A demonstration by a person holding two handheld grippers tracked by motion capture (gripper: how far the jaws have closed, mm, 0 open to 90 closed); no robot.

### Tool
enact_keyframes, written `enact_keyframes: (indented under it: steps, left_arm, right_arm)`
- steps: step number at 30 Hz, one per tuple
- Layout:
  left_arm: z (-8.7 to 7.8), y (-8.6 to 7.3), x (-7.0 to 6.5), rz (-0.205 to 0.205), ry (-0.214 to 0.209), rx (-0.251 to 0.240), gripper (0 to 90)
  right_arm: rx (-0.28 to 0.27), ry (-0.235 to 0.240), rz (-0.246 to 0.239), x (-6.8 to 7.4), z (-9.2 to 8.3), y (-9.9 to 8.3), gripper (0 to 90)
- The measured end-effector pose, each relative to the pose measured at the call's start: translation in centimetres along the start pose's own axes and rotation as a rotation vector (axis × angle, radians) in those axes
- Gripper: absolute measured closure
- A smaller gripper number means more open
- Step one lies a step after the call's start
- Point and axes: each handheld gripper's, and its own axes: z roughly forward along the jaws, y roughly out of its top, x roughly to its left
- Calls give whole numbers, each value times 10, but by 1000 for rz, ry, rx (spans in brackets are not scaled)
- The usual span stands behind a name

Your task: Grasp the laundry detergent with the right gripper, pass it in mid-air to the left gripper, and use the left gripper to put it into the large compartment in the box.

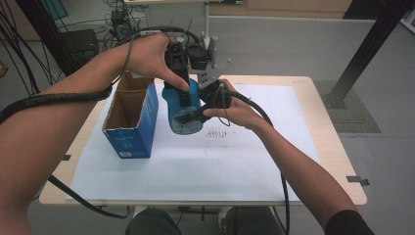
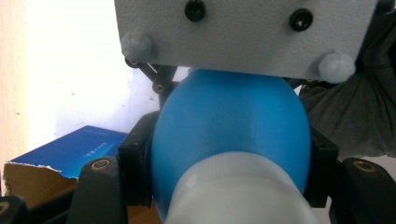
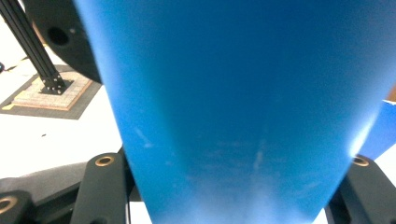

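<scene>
Grey floor is surrounding a pale wooden table (image 1: 337, 161) that is carrying a white sheet (image 1: 195, 166), and in the high view a blue cardboard box (image 1: 134, 122) is standing open-topped near the table's left edge, toward the far side. Just right of the box, above the sheet and nearer the far edge than the near one, a blue bottle (image 1: 183, 110) is being held in the air between both tools. The left gripper (image 1: 182, 63) is coming down on the bottle's upper end from the far side, while the right gripper (image 1: 198, 113) is reaching across the bottle's lower part from the right, its black jaws lying against the blue body. In the left gripper view, the bottle (image 2: 231, 126) is sitting squeezed between the two black jaws, its white cap (image 2: 243, 191) pointing toward the camera, so the jaws are clamping it; the grey plate of the other gripper is hanging above it, and a corner of the box (image 2: 70, 156) is showing at lower left. In the right gripper view, the bottle's blue wall (image 3: 233, 102) is standing between the jaws and reaching both of them, so this gripper is gripping the bottle as well.
</scene>
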Motion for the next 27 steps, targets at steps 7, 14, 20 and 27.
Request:
enact_keyframes:
  steps: [7,14,20,27]
  left_arm:
    - [2,1,1,-6,-4,5,373]
    - [3,0,5,-24,2,18,372]
    - [0,-2,9,-56,-3,20,372]
    - [-5,-5,12,-92,7,18,372]
  right_arm:
    - [8,-4,12,1,-1,-1,335]
    - [11,-45,60,0,-9,-5,162]
    - [53,-97,67,1,-20,-10,35]
    - [82,-160,101,4,-39,-15,3]
